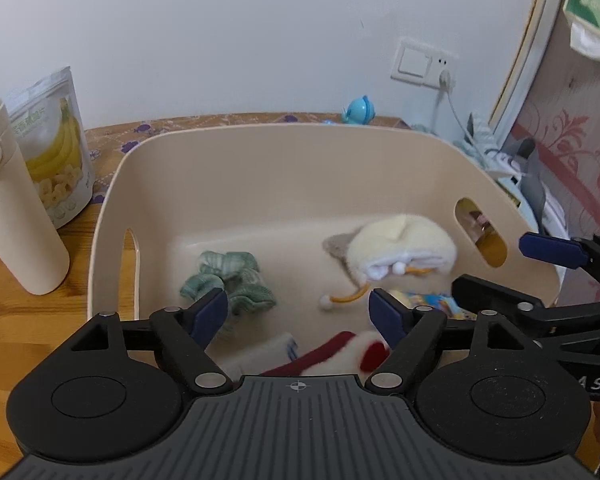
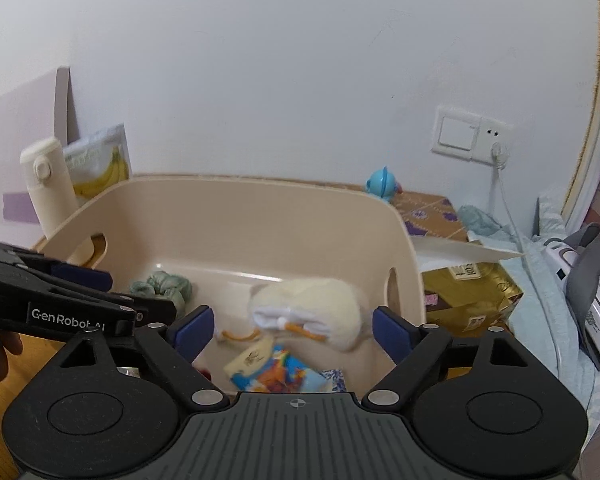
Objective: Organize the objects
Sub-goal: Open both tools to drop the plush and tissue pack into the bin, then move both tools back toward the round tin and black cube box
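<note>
- Currently both grippers hover at the near rim of the beige bin, which stands on the wooden table.
- Left gripper: blue pads spread wide, nothing between them. Right gripper: likewise spread and empty; it sits just beside the left one, on its right.
- Bin contents: cream plush hat with white pompoms on orange cords, blurred in both views, so likely in motion or just let go (judgement); it lies toward the right wall by the handle slot.
- Green scrunchie at left of the bin floor; colourful snack packet near the front; red-and-white plush item and a small white pack close under the left gripper.
- Outside the bin: cream flask and banana-chip pouch at left; blue toy behind; gold box and clutter at right.
- Step in hand, as I read it: dropping soft items in, then going for the next loose thing.
- To do it well: keep the pads wide until clear of the rim and lift straight up, so no cord snags.
- Work one gripper at a time, since the two are crowded.
- Approach the flask from the side, gripping the body square, as it could tip.
</note>
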`<state>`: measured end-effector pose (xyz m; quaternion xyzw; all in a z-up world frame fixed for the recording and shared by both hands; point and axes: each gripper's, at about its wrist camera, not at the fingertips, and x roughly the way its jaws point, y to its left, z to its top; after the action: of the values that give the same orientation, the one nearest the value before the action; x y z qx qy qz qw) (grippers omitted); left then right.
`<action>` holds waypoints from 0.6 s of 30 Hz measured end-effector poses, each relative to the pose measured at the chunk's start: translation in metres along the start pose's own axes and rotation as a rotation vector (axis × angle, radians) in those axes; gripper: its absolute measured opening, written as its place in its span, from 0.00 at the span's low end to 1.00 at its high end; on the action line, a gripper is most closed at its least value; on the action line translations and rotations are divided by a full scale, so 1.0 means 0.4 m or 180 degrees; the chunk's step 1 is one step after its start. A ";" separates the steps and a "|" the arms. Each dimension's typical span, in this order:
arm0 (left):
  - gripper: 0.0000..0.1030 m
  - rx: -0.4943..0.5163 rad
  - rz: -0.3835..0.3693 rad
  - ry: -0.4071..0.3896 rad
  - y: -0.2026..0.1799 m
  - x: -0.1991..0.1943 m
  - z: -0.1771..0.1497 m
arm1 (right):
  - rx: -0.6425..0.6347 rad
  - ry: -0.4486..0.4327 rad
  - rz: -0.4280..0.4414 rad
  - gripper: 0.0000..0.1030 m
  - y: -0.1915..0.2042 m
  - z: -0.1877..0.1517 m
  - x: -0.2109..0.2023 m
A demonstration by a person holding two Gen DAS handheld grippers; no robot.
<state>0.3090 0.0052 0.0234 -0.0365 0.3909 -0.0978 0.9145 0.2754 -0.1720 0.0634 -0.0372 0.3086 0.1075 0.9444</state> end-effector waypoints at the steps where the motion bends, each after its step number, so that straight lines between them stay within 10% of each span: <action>1: 0.77 -0.0010 -0.0001 -0.0023 -0.001 -0.006 0.002 | 0.0005 -0.0022 -0.0006 0.87 -0.004 0.003 -0.006; 18: 0.80 -0.0048 -0.0064 -0.0479 -0.018 -0.161 -0.009 | 0.0000 -0.0225 -0.0079 0.94 0.004 -0.013 -0.131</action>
<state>0.2616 0.0115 0.0676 -0.0546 0.3215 -0.1011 0.9399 0.2307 -0.1806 0.0904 -0.0373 0.2745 0.0970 0.9560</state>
